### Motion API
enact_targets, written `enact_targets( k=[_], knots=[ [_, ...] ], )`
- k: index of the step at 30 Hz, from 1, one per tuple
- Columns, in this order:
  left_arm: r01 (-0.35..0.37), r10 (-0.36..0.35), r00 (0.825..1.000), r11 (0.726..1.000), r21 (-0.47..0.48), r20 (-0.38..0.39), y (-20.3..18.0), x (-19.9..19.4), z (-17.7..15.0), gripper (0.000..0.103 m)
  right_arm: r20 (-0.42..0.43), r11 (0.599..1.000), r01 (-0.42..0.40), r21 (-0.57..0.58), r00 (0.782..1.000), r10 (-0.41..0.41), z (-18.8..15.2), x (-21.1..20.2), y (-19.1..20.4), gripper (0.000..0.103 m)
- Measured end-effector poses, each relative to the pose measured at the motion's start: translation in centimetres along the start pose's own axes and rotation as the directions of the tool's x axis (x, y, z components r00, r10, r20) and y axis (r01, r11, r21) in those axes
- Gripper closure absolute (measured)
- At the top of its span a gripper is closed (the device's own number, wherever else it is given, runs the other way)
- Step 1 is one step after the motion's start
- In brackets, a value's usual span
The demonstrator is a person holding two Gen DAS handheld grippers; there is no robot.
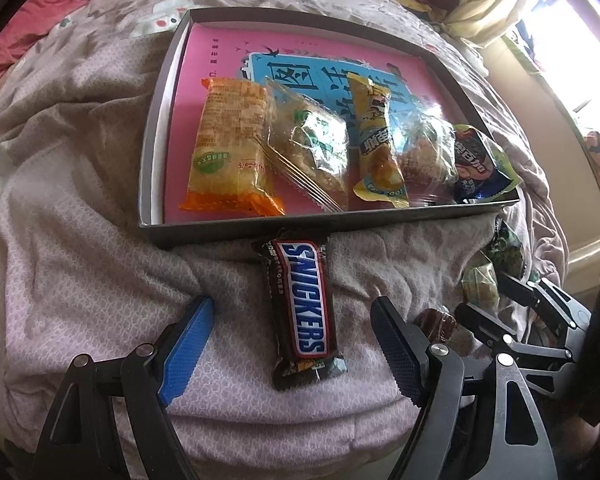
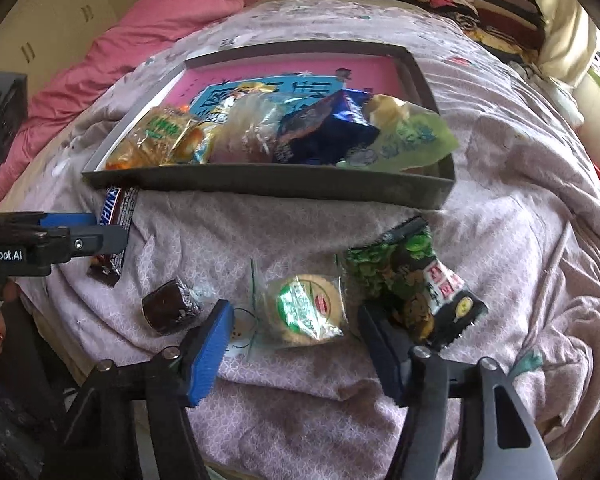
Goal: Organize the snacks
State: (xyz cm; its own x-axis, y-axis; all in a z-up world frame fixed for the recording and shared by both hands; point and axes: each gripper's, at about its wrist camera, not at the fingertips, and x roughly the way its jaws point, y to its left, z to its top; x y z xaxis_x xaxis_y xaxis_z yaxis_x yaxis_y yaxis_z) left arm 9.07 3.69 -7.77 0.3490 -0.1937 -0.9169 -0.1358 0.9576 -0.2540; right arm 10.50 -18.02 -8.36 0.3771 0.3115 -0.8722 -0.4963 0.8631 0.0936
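Snickers bar (image 1: 300, 312) lies lengthwise between left gripper (image 1: 292, 344) jaws, released, untouched. Round cookie packet (image 2: 306, 308) between right gripper (image 2: 296, 332) jaws, released, gaps both sides.

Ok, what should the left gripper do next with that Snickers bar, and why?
Probably lower and close: the left gripper is open, its pads either side of the Snickers bar, which lies on the blanket just outside the tray where other snacks sit.

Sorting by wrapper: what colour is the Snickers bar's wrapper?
Dark brown, with blue-and-white lettering edged red: Snickers bar, clearest in the left wrist view.
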Motion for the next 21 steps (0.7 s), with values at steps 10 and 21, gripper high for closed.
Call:
enact_targets(
  k=[10,21],
  knots=[
    [0.02,-0.02,1.0,1.0,-0.015,0.013,0.11,0.23,0.45,0.022,0.034,0.999,-0.042,0.0,0.999,0.042,0.79,0.27,0.08,0.046],
    [0.002,-0.002,1.0,1.0,-0.016,0.022,0.18,-0.03,0.47,0.047,0.039,0.996,-0.088,0.023,0.995,0.087,0.92,0.39,-0.35,0.062]
  ],
)
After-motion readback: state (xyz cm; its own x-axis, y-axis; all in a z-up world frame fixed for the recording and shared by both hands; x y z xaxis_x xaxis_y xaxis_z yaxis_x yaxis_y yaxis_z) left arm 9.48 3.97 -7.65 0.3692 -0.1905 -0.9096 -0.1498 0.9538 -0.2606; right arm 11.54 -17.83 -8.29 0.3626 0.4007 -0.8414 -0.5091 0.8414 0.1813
